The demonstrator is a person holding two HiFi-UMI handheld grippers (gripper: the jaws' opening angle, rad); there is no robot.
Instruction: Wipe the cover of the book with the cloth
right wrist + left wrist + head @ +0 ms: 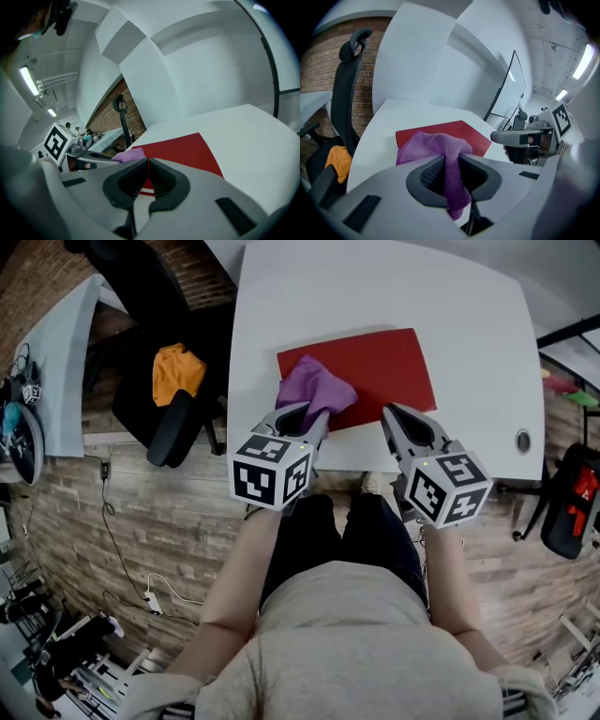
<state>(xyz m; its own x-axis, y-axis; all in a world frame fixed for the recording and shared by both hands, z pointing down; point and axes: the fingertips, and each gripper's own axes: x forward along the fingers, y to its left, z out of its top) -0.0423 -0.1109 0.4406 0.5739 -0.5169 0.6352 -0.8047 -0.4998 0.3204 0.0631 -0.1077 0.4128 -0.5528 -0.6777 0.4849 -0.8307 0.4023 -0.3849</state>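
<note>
Red book flat on white bench. Purple cloth bunched on book's near-left corner, clamped in left tool. Beside cloth, at book's near edge: right tool, jaws together, nothing between.

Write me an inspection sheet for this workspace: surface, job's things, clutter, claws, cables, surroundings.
Surface: white table, level, carrying only the job's things.
Job's things: red book lies flat on the table; purple cloth is bunched on its near-left corner.
Clutter: nothing seen; one round grommet near the table's right edge.
Claws: left claw shut on the cloth; right claw shut, nothing between, at the book's near edge.
Cables: white cable on the floor, left.
Surroundings: black office chair with an orange garment, left of the table.
</note>
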